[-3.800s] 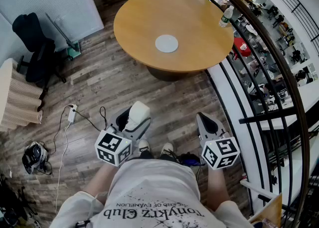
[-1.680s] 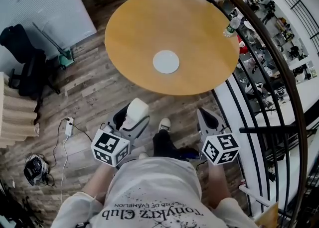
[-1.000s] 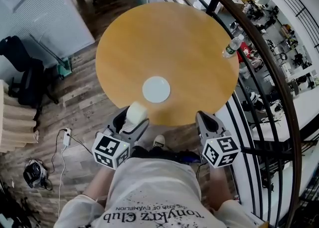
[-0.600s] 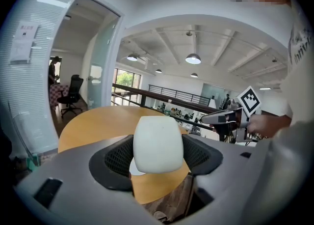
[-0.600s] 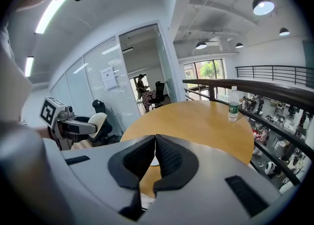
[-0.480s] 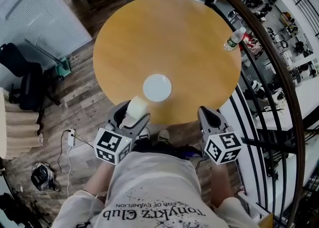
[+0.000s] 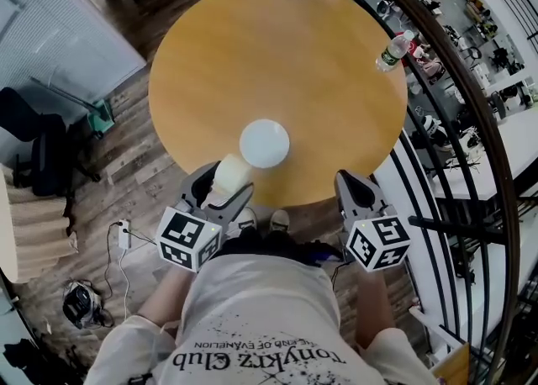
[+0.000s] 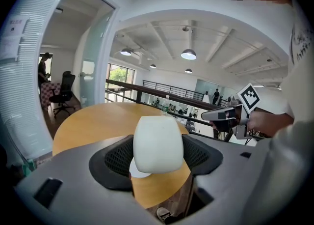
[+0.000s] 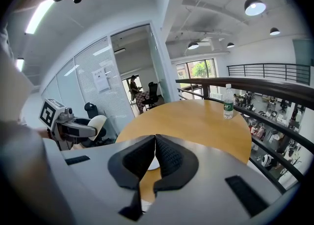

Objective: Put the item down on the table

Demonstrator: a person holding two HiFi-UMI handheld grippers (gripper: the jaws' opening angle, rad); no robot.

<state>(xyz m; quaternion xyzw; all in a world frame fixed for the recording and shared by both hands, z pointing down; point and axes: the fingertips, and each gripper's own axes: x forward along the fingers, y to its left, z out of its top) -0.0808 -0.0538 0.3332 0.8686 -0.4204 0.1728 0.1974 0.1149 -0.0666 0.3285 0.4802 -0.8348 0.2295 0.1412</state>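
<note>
Below both grippers, table [image 7: 319, 55]: a round top of smooth orange-brown wood, flat and mostly bare. Its near rim shows just under the jaws, so I judge that the carrying is almost finished and the setting down is not yet begun.
Left gripper [image 7: 225, 185]: grey hard shell, jaws lined with black mesh. They press on the white item [image 8: 158, 143] from both sides and hold it in the air, as it seems over the near rim.
Right gripper [image 7: 351, 192]: same build. Its jaws are pressed together with nothing between them, beside the table rim.
White disc [image 7: 264, 143]: flat, round and smooth, perhaps a saucer. It lies on the table just beyond the held item.
Bottle [image 7: 392, 51]: clear plastic, upright at the far right rim, well apart.
White item [image 7: 231, 173]: pale, matte, with rounded sides. It seems to be a small cup, probably light and hard.
Step in hand: bring the item further over the wood, away from the rim. Lower it level until the base touches, and only then let the jaws part slowly. A release near the rim risks a fall.
</note>
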